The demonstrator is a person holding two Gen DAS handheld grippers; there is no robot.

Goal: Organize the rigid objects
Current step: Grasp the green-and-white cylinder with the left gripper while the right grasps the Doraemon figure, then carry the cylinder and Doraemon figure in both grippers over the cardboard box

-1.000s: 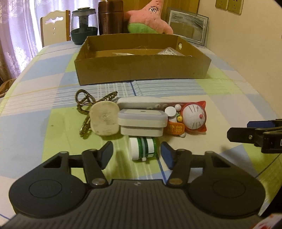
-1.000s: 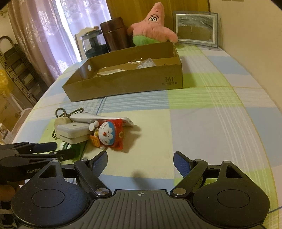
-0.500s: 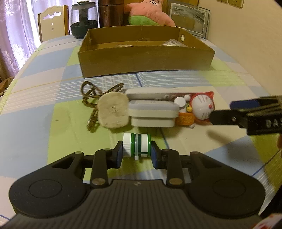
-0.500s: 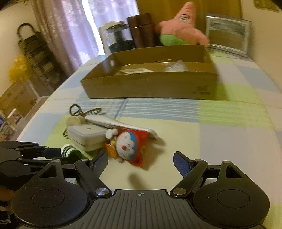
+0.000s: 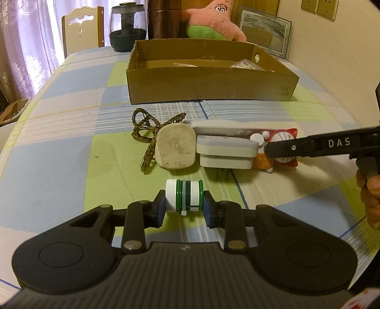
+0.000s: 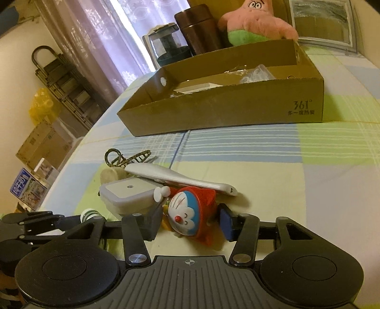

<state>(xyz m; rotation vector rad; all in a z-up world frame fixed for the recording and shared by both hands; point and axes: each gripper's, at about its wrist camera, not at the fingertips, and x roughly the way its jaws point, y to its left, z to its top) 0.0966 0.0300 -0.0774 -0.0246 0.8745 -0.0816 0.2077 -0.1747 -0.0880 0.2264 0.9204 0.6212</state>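
Your left gripper (image 5: pixel 183 209) was clamped on the small green-and-white bottle (image 5: pixel 184 197), one blue pad on its white cap and the other on its base, with the bottle lying on its side across the jaws just above the checked tablecloth (image 5: pixel 71 133).

From that bottle, the rest of the pile sat at about twelve o'clock: a worn cream charger (image 5: pixel 176 150) with its braided cord (image 5: pixel 144 128) looping off toward eleven, a stacked white-and-grey adapter (image 5: pixel 226 152) touching the charger's right side, and a long white remote (image 5: pixel 220 127) lying behind them.

Your right gripper (image 6: pixel 190 222) was narrowing around the blue-and-red cat figurine (image 6: pixel 190 215), which lay on its side between the jaws. The left finger (image 6: pixel 152 221) was at the figurine's edge and the blue pad on the right stood just beside its red back; whether either pad was pressing yet could not be told. The remote's end rested over the figurine at its twelve o'clock, and the adapter touched it at ten.

The open cardboard box (image 6: pixel 225 114) stood farther up the table at twelve o'clock, well apart from the pile, with a few pale items already inside. A pink starfish plush (image 5: pixel 209 21) sat behind the box.
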